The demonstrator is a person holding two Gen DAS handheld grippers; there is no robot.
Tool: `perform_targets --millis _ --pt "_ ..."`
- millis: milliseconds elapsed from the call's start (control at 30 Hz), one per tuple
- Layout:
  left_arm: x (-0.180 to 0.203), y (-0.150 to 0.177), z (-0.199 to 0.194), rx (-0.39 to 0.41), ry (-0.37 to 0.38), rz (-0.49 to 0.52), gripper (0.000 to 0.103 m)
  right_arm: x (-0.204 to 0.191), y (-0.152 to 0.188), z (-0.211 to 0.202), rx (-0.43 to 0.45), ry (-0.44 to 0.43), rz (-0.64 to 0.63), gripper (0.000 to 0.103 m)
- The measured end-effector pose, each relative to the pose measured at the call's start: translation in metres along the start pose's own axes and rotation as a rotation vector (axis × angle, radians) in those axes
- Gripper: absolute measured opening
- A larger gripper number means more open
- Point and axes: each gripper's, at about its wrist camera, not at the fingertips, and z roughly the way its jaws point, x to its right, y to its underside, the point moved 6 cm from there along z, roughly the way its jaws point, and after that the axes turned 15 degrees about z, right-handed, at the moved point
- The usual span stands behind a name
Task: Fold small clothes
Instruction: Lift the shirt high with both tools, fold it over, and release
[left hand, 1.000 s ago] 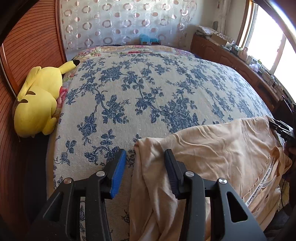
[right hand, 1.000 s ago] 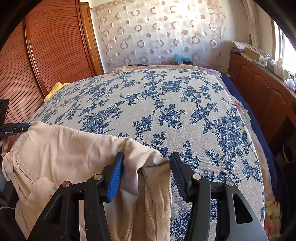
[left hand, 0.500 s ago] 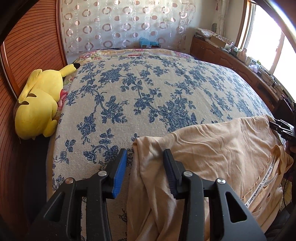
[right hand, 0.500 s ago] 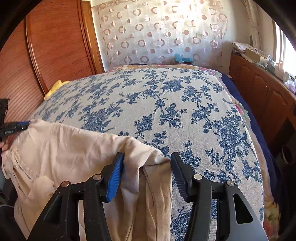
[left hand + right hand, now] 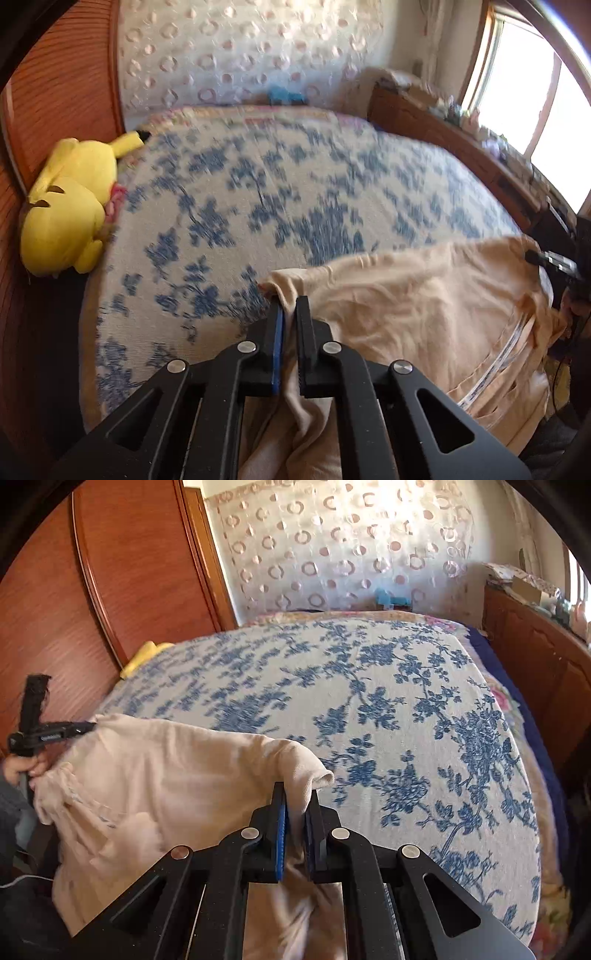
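Note:
A beige garment [image 5: 406, 302] lies over the near edge of the bed, part of it hanging down the side. My left gripper [image 5: 290, 308] is shut on its left corner, the cloth pinched between the blue pad and the black finger. In the right wrist view the same beige garment [image 5: 166, 768] stretches leftward, and my right gripper [image 5: 295, 799] is shut on its right corner, a fold bulging above the fingers. The left gripper [image 5: 88, 725] shows there at the far left, a hand below it. The right gripper [image 5: 532, 256] appears at the right edge of the left wrist view.
The bed carries a white cover with blue flowers [image 5: 369, 701]. A yellow plush toy [image 5: 66, 206] lies at the bed's left edge against a wooden panel [image 5: 129, 572]. A wooden cabinet [image 5: 461, 147] runs along the right side under a window; a patterned curtain [image 5: 351, 546] hangs behind.
Both grippers have closed from open onto the garment's two corners. The hands have barely shifted, and the cloth now bunches between each pair of fingers.

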Motion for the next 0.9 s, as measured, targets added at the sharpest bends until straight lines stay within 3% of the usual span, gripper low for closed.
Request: perform_targets --millis 133,333,633,767,900 --pt "0.012 -0.009 -0.055 0.144 0.02 -0.003 0.007 -0.012 -0.001 -0.043 0.063 -0.047 0.003 0.008" --pt "0.029 -0.027 -0.117 0.269 0.004 0.036 0.006 -0.031 -0.008 -0.116 0.162 -0.099 -0.047 0.008" --pt "0.032 -0.095 -0.217 0.482 -0.002 0.109 0.006 -0.069 -0.047 -0.244 0.401 -0.119 -0.197 0.008" --pt "0.027 -0.149 -0.237 0.51 -0.103 0.184 0.006 -0.093 -0.081 -0.285 0.479 -0.106 -0.31 0.008" --pt "0.01 -0.2 -0.208 0.469 -0.178 0.233 0.006 -0.104 -0.141 -0.274 0.486 -0.048 -0.356 0.008"
